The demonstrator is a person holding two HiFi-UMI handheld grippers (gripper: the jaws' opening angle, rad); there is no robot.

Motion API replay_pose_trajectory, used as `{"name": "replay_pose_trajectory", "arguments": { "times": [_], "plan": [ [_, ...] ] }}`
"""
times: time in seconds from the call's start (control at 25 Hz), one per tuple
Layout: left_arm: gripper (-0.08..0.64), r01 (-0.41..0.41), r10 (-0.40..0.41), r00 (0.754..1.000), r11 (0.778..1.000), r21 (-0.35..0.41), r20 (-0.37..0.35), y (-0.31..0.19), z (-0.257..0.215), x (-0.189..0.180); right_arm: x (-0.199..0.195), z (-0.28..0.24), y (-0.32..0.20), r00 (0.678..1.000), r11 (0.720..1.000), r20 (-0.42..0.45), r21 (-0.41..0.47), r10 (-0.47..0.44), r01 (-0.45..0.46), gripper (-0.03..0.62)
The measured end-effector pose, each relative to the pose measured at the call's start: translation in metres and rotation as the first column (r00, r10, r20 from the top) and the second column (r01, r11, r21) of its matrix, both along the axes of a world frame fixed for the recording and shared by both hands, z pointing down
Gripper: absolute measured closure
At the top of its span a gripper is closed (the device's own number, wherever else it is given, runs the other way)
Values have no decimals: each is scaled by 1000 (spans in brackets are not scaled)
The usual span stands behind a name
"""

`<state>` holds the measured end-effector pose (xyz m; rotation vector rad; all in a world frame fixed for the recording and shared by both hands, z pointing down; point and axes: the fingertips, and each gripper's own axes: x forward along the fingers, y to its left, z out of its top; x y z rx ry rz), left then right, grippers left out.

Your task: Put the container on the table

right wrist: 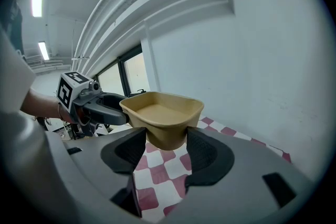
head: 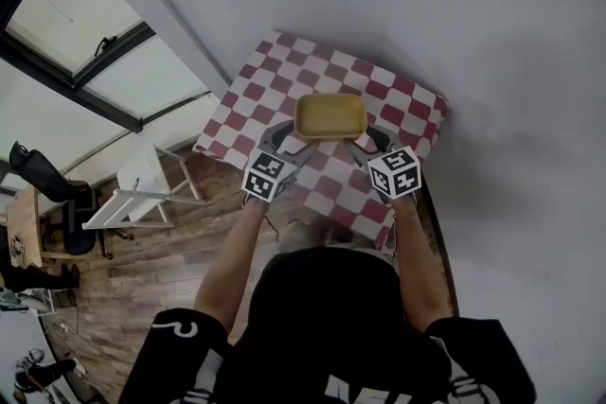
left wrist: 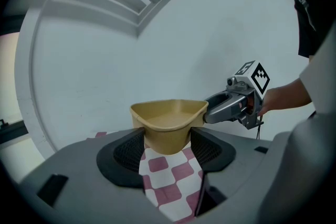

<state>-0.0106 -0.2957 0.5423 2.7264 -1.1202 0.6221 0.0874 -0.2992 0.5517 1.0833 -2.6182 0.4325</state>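
A tan, empty plastic container [head: 329, 116] hangs over the red-and-white checked table [head: 409, 103], held from both near corners. My left gripper [head: 287, 141] is shut on its left corner and my right gripper [head: 363, 143] on its right corner. In the left gripper view the container [left wrist: 168, 121] sits pinched between the black pads [left wrist: 129, 151], with the checked cloth [left wrist: 170, 181] below it and the right gripper [left wrist: 235, 104] reaching in from the right. The right gripper view shows the container [right wrist: 163, 113] between its pads [right wrist: 203, 152], and the left gripper [right wrist: 89, 104] on the far side.
The table stands against a grey wall [head: 473, 5]. A white folding frame [head: 140, 194] stands on the wooden floor [head: 142, 298] to the table's left, below a large window [head: 85, 33]. The table's near edge is close to the person's body.
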Motion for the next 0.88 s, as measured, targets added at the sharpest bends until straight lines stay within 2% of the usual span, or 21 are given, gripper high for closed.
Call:
{"name": "replay_pose_trajectory", "arguments": {
  "times": [0.32,0.88],
  "plan": [
    [281,6,-7,1000,1000,-23,-17,3,9,-1,2,4,2,1000,1000,-15,6,-7,7,334],
    [282,-12,11,999,1000,-15,-44,-14,11,-8,-6,4,-17,999,1000,-51,19,-9,10,334]
  ]
}}
